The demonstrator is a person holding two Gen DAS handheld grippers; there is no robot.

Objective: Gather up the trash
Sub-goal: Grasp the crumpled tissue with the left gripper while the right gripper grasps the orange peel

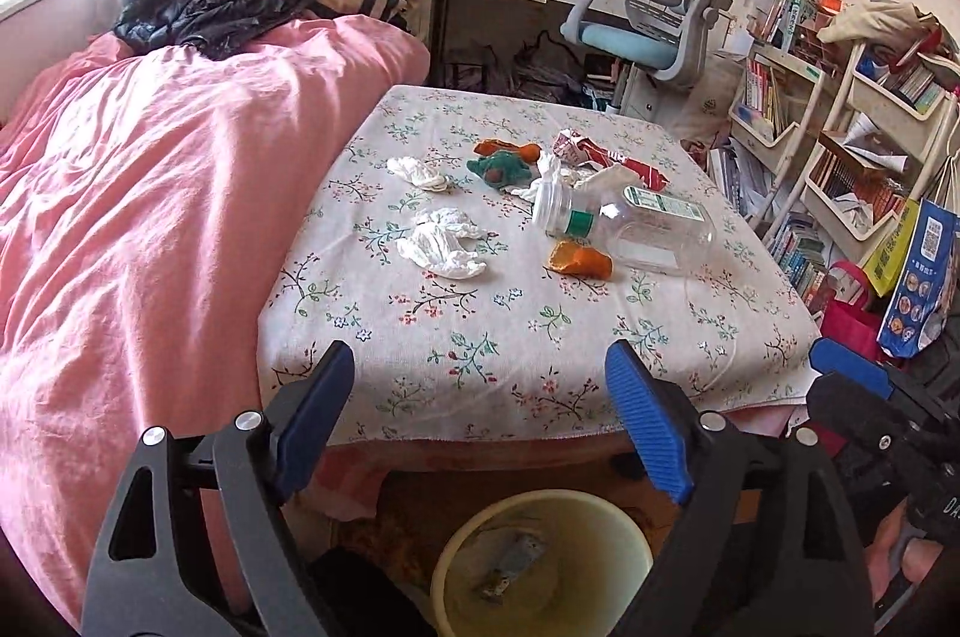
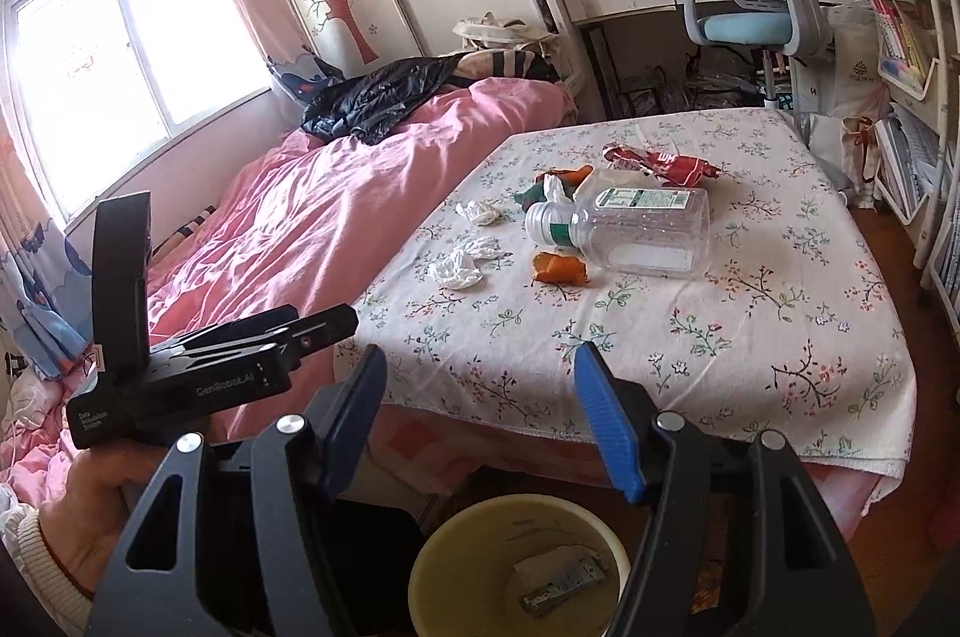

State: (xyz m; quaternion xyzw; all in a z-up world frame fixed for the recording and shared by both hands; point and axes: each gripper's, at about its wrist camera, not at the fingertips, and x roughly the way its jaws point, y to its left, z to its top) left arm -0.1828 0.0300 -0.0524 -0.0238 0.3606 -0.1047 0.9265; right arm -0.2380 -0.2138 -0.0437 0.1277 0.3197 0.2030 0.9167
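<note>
Hovering off the table's (image 1: 528, 397) near edge above the bin (image 1: 540, 559), both grippers' (image 1: 480, 391) (image 2: 480, 397) fingers wide, empty.

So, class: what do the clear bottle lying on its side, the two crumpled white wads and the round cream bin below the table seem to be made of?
Clear bottle lying on its side: thin glossy plastic, since the tablecloth shows through it.
Two crumpled white wads: soft matte tissue paper, judging by the fine creases.
Round cream bin: probably smooth plastic; its wall looks even and slightly shiny.
</note>
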